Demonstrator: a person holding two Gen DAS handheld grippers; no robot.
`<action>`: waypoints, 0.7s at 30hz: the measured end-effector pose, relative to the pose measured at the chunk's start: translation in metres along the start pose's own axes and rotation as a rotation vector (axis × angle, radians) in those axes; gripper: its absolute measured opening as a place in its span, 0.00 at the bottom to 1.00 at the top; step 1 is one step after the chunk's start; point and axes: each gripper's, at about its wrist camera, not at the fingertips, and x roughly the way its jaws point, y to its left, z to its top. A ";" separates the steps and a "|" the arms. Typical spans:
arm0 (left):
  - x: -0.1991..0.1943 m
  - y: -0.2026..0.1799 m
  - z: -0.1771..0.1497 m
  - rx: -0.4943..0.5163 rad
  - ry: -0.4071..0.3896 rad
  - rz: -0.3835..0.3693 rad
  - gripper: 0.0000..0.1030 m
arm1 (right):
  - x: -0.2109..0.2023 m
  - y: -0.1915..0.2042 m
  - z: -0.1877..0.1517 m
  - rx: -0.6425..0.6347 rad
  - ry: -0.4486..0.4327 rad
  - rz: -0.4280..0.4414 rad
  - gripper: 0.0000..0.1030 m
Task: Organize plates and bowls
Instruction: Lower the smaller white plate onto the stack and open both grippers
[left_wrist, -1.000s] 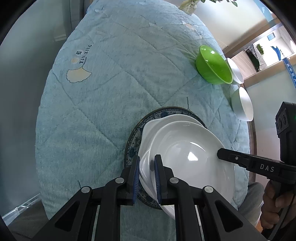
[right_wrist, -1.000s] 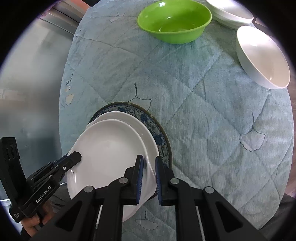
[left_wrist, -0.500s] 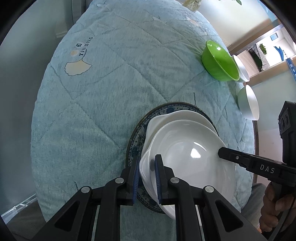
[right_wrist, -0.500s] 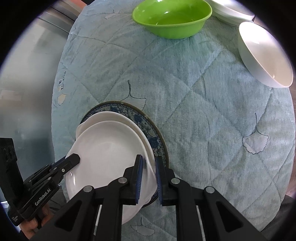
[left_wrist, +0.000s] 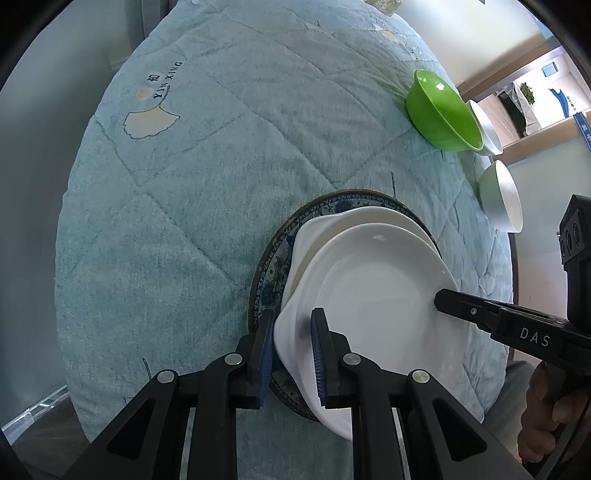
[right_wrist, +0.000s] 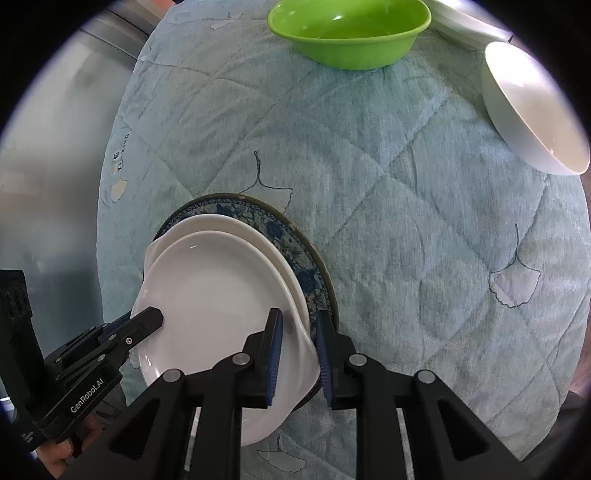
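A white plate (left_wrist: 373, 295) (right_wrist: 218, 291) is held by both grippers over a second white plate (left_wrist: 365, 218) (right_wrist: 221, 221), which lies on a blue patterned plate (left_wrist: 273, 258) (right_wrist: 295, 254). My left gripper (left_wrist: 291, 354) is shut on the top plate's left rim. My right gripper (right_wrist: 297, 354) is shut on its right rim. The top plate sits offset toward me, overhanging the stack. A green bowl (left_wrist: 443, 110) (right_wrist: 351, 33) and white bowls (left_wrist: 502, 199) (right_wrist: 532, 107) stand at the far right.
The round table wears a teal quilted cover (left_wrist: 221, 166) (right_wrist: 406, 221) with ginkgo leaf prints. Another white bowl (left_wrist: 487, 125) (right_wrist: 465, 26) sits behind the green one. The table edge lies close under the stack.
The top white plate has come lower and closer to the stack below. Both grippers keep their hold on its rims.
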 end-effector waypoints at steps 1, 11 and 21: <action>0.000 0.000 0.000 0.002 0.000 0.004 0.14 | -0.001 0.000 0.000 -0.001 -0.004 0.003 0.19; -0.004 0.002 0.002 0.008 -0.021 0.008 0.14 | -0.011 0.001 0.002 -0.033 -0.052 0.012 0.19; -0.023 0.001 0.000 0.046 -0.058 0.005 0.15 | -0.023 -0.002 -0.002 -0.066 -0.076 -0.006 0.27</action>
